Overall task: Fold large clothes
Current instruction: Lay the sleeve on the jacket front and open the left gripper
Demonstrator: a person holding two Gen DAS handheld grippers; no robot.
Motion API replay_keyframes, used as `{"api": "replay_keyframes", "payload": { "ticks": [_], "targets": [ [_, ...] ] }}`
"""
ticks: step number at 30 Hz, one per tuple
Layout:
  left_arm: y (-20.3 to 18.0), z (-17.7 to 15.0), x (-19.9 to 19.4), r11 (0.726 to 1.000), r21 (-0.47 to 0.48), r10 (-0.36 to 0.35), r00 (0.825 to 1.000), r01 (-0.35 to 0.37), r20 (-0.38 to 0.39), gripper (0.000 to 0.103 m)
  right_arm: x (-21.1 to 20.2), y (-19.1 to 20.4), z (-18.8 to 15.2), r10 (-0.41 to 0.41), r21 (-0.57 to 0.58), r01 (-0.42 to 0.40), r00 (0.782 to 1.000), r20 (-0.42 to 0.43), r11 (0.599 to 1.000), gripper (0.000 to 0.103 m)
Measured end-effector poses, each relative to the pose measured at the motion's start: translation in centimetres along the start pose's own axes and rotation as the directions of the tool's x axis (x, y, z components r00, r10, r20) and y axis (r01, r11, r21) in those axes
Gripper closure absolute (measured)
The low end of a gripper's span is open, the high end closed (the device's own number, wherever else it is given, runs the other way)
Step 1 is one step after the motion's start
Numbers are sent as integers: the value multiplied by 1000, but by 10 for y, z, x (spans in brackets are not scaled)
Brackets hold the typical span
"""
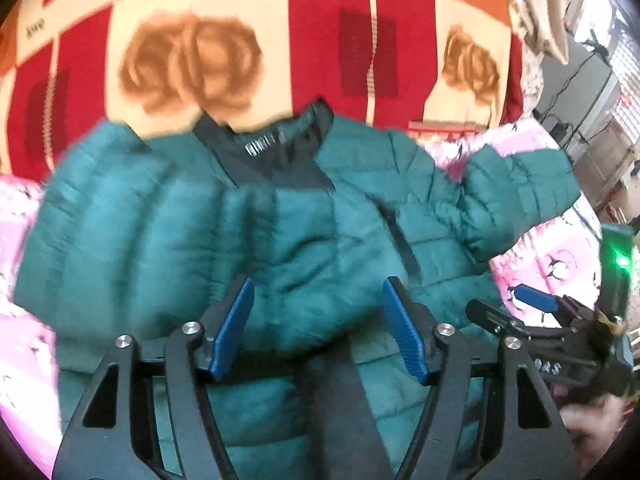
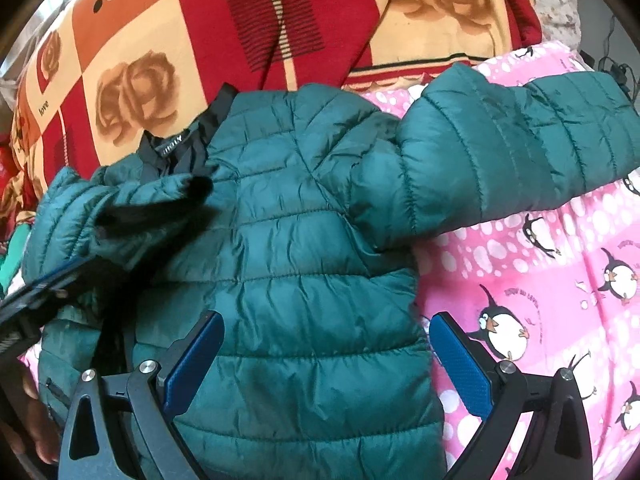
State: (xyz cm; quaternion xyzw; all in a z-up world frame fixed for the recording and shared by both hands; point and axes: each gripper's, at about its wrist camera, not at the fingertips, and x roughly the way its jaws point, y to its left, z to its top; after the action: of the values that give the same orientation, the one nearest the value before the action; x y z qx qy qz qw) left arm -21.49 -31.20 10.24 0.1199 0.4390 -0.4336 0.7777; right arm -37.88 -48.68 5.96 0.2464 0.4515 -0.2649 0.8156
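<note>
Teal quilted puffer jacket (image 2: 304, 240) lies front-up on the pink penguin blanket (image 2: 532, 300), collar at the far side overlapping the red-and-cream rose blanket (image 2: 280, 20). One sleeve (image 2: 120, 208) is folded across the chest toward the collar; the other sleeve (image 2: 520, 148) lies out to the right over the pink fabric. Left gripper (image 1: 318, 332): fingers spread, released, hovering over the lower middle of the jacket, nothing between them. Right gripper (image 2: 326, 364): fingers spread wide, straddling the jacket's right side edge near the hem, not yet closed on fabric; cannot tell whether the pads touch. Risks, as judgement: the shell looks slick and puffy, so a pinch on the top layer alone may slip or lift only one layer, dragging the body askew; trapped air may spring the folded sleeve open again; the open front panel near the zip may bunch under the left gripper; pulling the right edge could also snag the loose blanket beneath. Writing: a small collar label (image 2: 171, 147) carries pale letters, too blurred to read; "love" (image 2: 43, 109) appears on the rose blanket; the right gripper's body, seen from the left wrist view, shows partial lettering, possibly "AS".
</note>
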Motion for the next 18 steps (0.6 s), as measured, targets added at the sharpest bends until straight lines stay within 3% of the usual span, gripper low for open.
{"api": "replay_keyframes", "payload": {
  "ticks": [4,9,18],
  "targets": [
    [30,6,-34,999,-30,36,998,-35,47,34,-12,5,6,26,7,-27,999,36,1000,0],
    [85,2,-67,987,-104,134,987,-125,92,34,-11,18,11,100,11,-101,994,39,995,0],
    [158,-21,-82,948,-203,263,962,-244,71,34,9,38,21,190,47,-190,982,8,981,0]
  ]
}}
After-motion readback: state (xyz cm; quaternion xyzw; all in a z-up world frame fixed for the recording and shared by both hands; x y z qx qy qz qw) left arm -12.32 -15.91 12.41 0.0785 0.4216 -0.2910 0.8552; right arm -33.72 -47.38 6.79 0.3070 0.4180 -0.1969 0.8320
